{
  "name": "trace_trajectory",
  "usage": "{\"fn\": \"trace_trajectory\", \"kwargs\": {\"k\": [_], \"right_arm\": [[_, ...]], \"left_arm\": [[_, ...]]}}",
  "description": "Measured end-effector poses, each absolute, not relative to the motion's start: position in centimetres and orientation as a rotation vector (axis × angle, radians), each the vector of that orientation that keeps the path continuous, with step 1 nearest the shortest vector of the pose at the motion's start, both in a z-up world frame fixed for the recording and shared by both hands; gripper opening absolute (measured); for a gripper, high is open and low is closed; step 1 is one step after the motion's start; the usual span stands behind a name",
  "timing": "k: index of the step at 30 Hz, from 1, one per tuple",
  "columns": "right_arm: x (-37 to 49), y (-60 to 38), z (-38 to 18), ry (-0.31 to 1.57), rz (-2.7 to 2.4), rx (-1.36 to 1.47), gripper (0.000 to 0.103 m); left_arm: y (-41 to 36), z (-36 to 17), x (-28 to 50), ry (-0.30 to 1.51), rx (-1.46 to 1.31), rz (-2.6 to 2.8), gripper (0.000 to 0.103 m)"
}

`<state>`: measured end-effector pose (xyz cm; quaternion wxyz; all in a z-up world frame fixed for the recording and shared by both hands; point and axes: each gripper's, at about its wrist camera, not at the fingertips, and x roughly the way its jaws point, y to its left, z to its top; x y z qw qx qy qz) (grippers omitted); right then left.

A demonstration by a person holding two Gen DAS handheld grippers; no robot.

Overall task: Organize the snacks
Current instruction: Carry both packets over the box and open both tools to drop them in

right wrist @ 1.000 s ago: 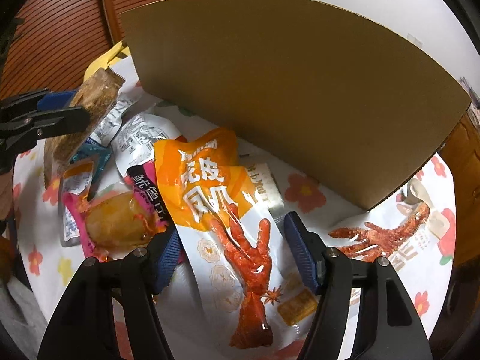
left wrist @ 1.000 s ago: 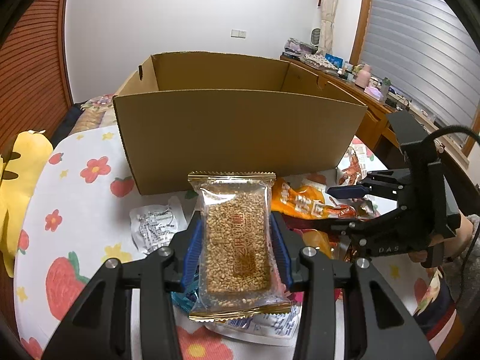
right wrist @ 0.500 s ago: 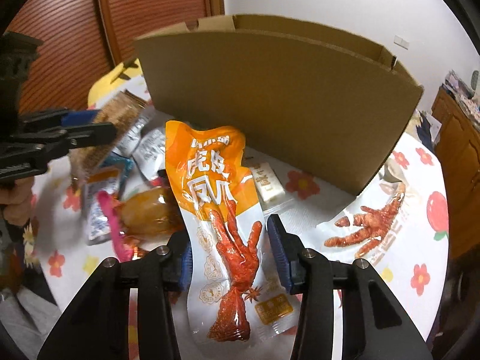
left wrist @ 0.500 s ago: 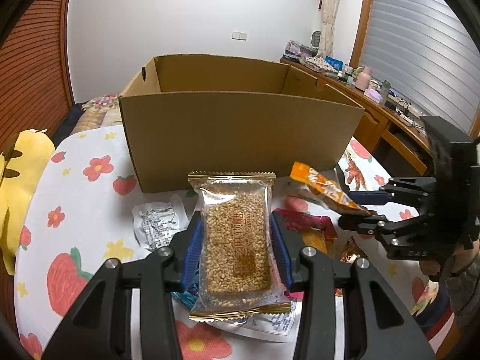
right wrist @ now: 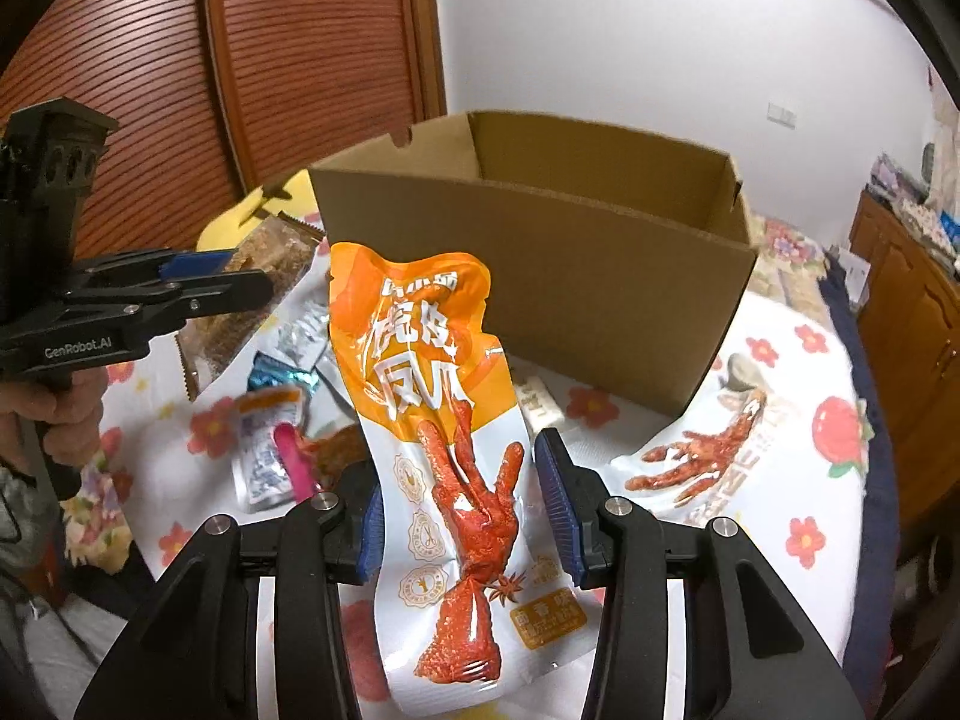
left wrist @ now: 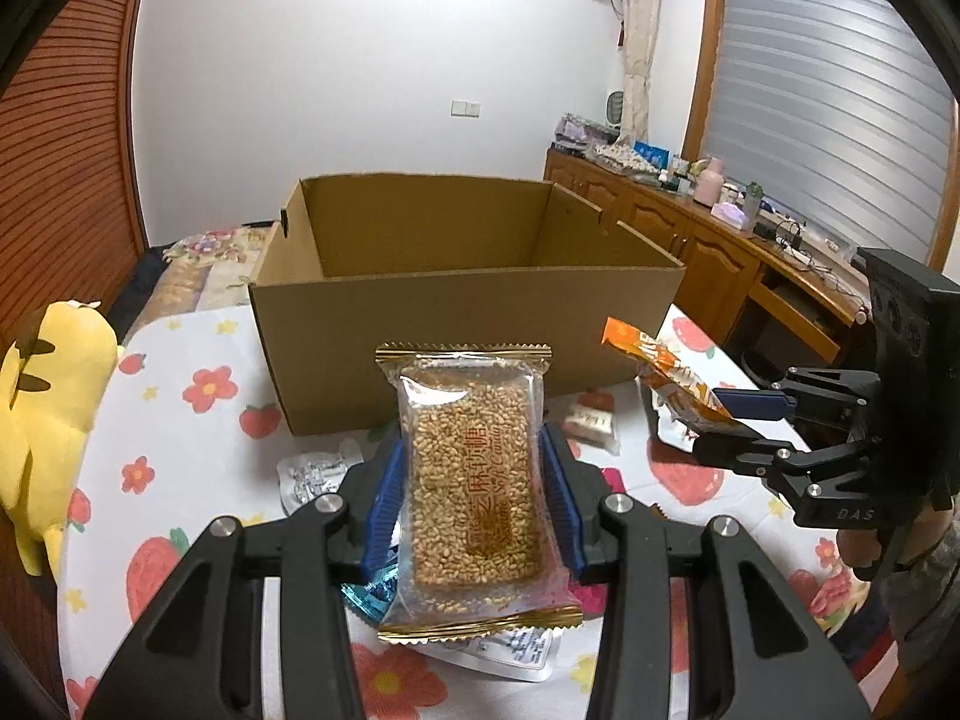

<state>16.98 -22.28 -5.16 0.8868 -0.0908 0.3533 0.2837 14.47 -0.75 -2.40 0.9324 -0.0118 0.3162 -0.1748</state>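
My left gripper is shut on a clear gold-edged sesame candy pack and holds it above the table, in front of the open cardboard box. My right gripper is shut on an orange-and-white chicken feet pack, lifted off the table before the box. In the left wrist view the right gripper is at the right with that orange pack. In the right wrist view the left gripper is at the left with the sesame pack.
Loose snack packs lie on the flowered tablecloth: a silver pack, a second chicken feet pack, a small white pack, a pink-edged pack. A yellow plush toy sits at the table's left edge.
My right gripper has closed on the orange chicken feet pack and lifted it off the table. Both grippers have risen, so the inside of the box now shows. The left gripper keeps its sesame pack.
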Motion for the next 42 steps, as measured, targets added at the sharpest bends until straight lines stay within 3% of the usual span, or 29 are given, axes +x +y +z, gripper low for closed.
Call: {"fn": "trace_trajectory", "kwargs": {"k": [20,32,42], "right_arm": [[17.8,-21.6,0.8,0.595,0.548,-0.204,0.045],[23.1,-20.0,3.1,0.563,0.494,-0.239,0.045],[28.1,-18.7,3.8,0.561,0.43,-0.257,0.045]], "left_arm": [[-0.4,2.0,16.9,0.574,0.015,-0.328,0.042],[-0.7,5.2,22.0,0.539,0.067,-0.294,0.042],[-0.5,5.0,26.2,0.541,0.06,-0.268,0.043]]}}
